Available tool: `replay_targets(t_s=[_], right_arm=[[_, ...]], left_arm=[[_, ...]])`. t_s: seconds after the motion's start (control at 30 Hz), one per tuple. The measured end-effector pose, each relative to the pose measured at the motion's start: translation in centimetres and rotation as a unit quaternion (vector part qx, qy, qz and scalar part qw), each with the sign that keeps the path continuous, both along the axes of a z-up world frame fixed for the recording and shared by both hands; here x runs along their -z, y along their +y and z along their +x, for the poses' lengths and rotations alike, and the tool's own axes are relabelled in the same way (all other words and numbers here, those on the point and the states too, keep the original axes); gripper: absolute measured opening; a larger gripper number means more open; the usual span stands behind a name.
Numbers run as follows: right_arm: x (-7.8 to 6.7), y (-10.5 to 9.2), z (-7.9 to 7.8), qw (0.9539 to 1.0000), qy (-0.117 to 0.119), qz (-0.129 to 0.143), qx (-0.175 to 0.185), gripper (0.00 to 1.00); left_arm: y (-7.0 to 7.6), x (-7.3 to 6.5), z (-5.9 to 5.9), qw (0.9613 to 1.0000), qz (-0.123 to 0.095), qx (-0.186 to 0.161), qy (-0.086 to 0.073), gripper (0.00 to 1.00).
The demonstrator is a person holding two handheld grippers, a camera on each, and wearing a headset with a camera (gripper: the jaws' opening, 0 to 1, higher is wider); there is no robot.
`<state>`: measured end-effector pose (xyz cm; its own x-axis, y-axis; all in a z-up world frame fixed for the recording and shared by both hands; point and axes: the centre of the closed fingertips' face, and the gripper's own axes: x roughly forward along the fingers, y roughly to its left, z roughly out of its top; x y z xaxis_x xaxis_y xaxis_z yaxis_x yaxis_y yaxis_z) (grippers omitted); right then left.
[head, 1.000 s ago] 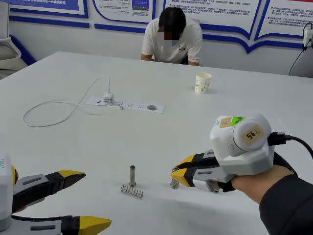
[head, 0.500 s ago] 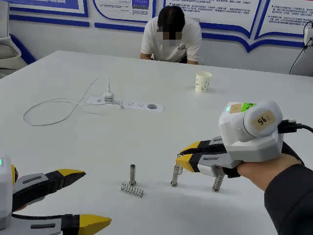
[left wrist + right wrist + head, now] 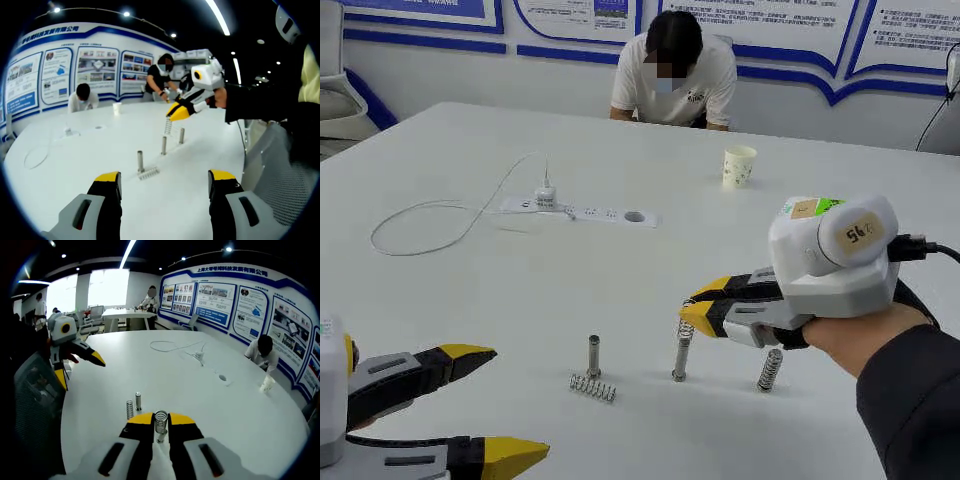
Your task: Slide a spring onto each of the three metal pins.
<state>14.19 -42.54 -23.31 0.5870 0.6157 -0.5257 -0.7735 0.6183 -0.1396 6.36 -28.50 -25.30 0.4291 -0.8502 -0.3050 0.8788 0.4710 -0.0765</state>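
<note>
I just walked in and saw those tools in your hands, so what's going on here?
A person with a gripper in each hand is fitting springs onto three upright pins on a white table. The right gripper has its jaws shut on a spring at the top of the middle pin. The far-right pin already seems to carry a spring. The left pin is bare, a loose spring lying beside it. The left gripper hovers open.

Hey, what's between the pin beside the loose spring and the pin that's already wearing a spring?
In the head view, the third pin stands between them, with the right gripper holding a spring at its top.
</note>
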Motion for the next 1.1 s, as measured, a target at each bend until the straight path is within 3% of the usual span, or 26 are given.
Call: replay_targets(t_s=[1.1], right_arm=[[2.1,-0.3,1.0,0.9996,0.024,-0.003,0.010,0.12]], left_arm=[[0.1,0.2,0.1,1.0000,-0.001,-0.002,0.004,0.72]])
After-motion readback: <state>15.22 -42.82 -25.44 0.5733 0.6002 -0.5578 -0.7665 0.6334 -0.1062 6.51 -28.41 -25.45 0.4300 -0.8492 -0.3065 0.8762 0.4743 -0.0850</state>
